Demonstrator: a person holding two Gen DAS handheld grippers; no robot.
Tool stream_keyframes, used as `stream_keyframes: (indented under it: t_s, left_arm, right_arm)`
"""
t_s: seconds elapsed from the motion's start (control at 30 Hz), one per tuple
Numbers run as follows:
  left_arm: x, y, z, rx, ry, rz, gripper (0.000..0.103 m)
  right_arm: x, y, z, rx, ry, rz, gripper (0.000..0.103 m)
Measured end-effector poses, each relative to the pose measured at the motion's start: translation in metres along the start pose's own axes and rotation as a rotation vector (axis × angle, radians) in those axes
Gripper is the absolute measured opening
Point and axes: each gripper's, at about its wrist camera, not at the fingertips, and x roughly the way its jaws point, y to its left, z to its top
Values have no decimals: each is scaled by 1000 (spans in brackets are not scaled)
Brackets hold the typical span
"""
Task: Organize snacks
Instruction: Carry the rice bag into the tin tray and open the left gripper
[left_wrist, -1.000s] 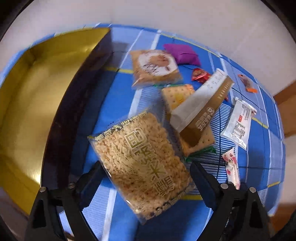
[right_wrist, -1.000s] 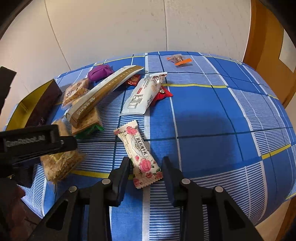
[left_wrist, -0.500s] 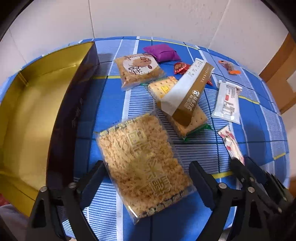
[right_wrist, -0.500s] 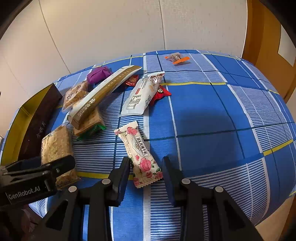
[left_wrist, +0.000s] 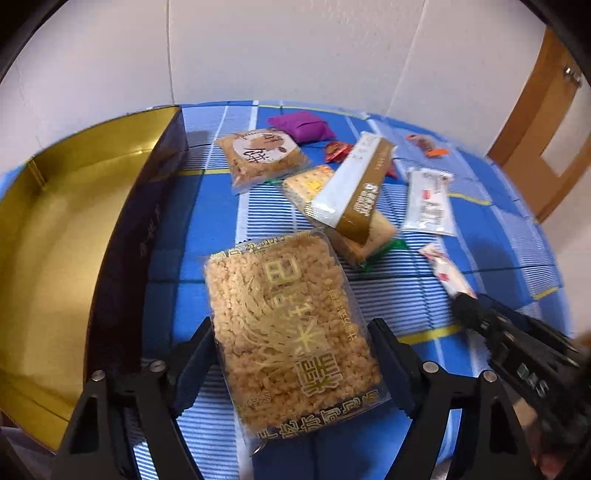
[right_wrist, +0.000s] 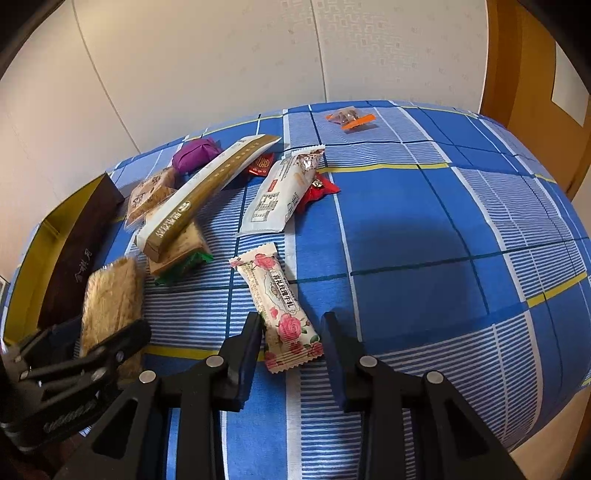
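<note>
We see the left gripper (left_wrist: 291, 363) apart around the rice cracker pack (left_wrist: 291, 328), the right gripper (right_wrist: 291, 345) apart around the rose candy bar (right_wrist: 282, 306).

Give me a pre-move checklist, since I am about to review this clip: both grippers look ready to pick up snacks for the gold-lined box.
1. Left gripper straddles the clear pack of golden puffed-rice cake: ok; the pack lies between the open fingers.
2. Left grip closed on the pack: not ok; small gaps show on both sides.
3. Right gripper straddles the white rose-printed candy bar: ok; jaws open.
4. Dark box with gold lining open and free inside: ok for the part in view.
5. Puffed-rice pack free of neighbours: ok; the cracker pack with green ends lies apart from it.
6. Grippers clear of each other: cannot tell; they sit close.
</note>
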Motion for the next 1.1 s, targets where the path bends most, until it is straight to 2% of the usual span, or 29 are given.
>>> stream_keyframes:
  t_s: [0.13,0.27,0.4,0.57,0.77,0.9,1.1]
  left_arm:
    - [-19,2,-11,24,-41,-67,78]
    - [-25,-2,-10,56,-67,-97,78]
    - [-32,4,-5,20,-75,-168,78]
    - [-52,8,5,24,-118,-194,78]
    - [-70,39,24,3,-153,-164,78]
    - [-69,79,41,-37,-156,-90,78]
    - [-58,150,66,-112,-110,16,78]
  right_arm:
    - [0,-5,1,41,-1,63,33]
    - [1,-3,1,34,-4,54,33]
    - [2,-1,1,24,-8,45,33]
    - [2,4,0,6,-10,44,33]
    - [3,6,0,3,-12,34,33]
    - [3,7,0,3,-16,29,33]
    - [4,12,-1,-25,-24,0,33]
